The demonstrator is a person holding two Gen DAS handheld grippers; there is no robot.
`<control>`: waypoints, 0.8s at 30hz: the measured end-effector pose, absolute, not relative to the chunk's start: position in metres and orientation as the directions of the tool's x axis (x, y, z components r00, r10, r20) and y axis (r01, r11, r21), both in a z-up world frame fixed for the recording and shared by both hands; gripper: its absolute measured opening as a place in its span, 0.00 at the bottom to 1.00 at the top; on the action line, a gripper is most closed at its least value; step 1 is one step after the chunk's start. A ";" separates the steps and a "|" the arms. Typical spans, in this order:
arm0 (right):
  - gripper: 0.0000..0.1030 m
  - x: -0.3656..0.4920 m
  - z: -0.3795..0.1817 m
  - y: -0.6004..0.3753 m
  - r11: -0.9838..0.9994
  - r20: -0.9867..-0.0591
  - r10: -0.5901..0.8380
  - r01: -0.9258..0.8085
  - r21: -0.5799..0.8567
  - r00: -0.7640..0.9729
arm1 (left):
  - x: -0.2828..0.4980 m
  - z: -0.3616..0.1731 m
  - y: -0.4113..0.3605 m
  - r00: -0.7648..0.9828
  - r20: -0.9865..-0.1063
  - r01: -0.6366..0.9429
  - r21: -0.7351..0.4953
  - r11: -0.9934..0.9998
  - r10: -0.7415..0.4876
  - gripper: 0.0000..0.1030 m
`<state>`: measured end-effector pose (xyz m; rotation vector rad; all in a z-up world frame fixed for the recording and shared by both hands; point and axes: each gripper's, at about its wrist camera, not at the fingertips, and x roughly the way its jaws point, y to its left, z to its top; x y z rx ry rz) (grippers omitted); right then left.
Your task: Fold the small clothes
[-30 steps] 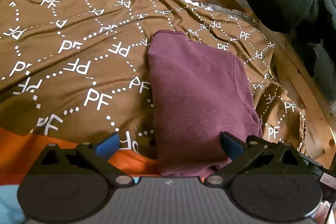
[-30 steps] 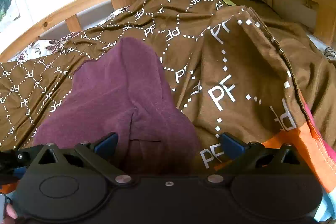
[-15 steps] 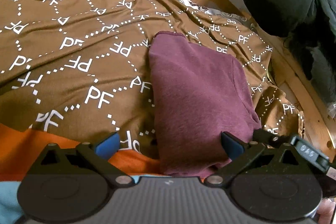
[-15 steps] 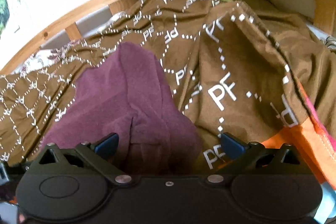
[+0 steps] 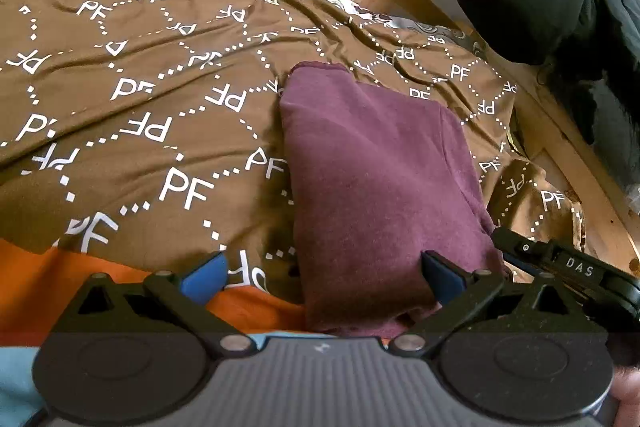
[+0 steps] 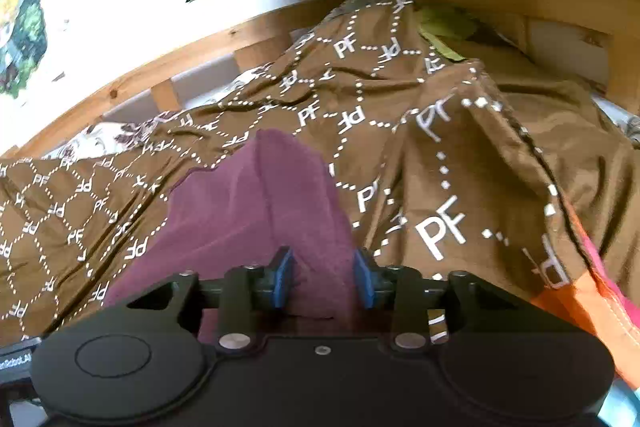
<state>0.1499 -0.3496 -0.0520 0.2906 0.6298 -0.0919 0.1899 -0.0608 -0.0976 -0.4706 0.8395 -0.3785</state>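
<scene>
Jaws of my right gripper have just been closing and now pinch the purple garment. Those of my left gripper stand spread above its near edge on the bed.

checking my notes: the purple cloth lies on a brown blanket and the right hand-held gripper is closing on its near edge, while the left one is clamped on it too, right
Not quite. In the left wrist view the left hand-held gripper is wide open, clamping nothing. The rest holds: the purple cloth lies on the brown blanket, and the right hand-held gripper has just been closing on its near edge.
</scene>
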 end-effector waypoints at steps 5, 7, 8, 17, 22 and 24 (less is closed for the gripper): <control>0.10 0.151 -0.054 -0.336 0.978 -0.609 -0.003 0.129 0.164 0.793 | 0.190 -0.098 -0.061 0.611 -0.617 0.134 -0.537 0.833 -0.496 1.00; 0.02 0.150 -0.053 -0.329 0.986 -0.599 -0.001 0.099 0.131 0.800 | 0.190 -0.098 -0.061 0.609 -0.617 0.135 -0.539 0.832 -0.498 1.00; 0.02 0.149 -0.052 -0.324 0.991 -0.591 -0.004 0.082 0.104 0.806 | 0.190 -0.098 -0.061 0.609 -0.617 0.135 -0.540 0.831 -0.499 1.00; 0.00 0.134 -0.053 -0.248 0.909 -0.449 -0.131 -0.074 -0.409 0.884 | 0.191 -0.100 -0.060 0.606 -0.615 0.140 -0.542 0.828 -0.505 1.00; 0.00 0.143 -0.052 -0.264 0.930 -0.477 -0.172 -0.018 -0.367 0.862 | 0.190 -0.099 -0.061 0.607 -0.616 0.145 -0.535 0.832 -0.502 1.00; 0.07 0.145 -0.048 -0.281 0.962 -0.499 -0.157 0.018 -0.272 0.852 | 0.190 -0.099 -0.062 0.610 -0.616 0.148 -0.529 0.836 -0.498 1.00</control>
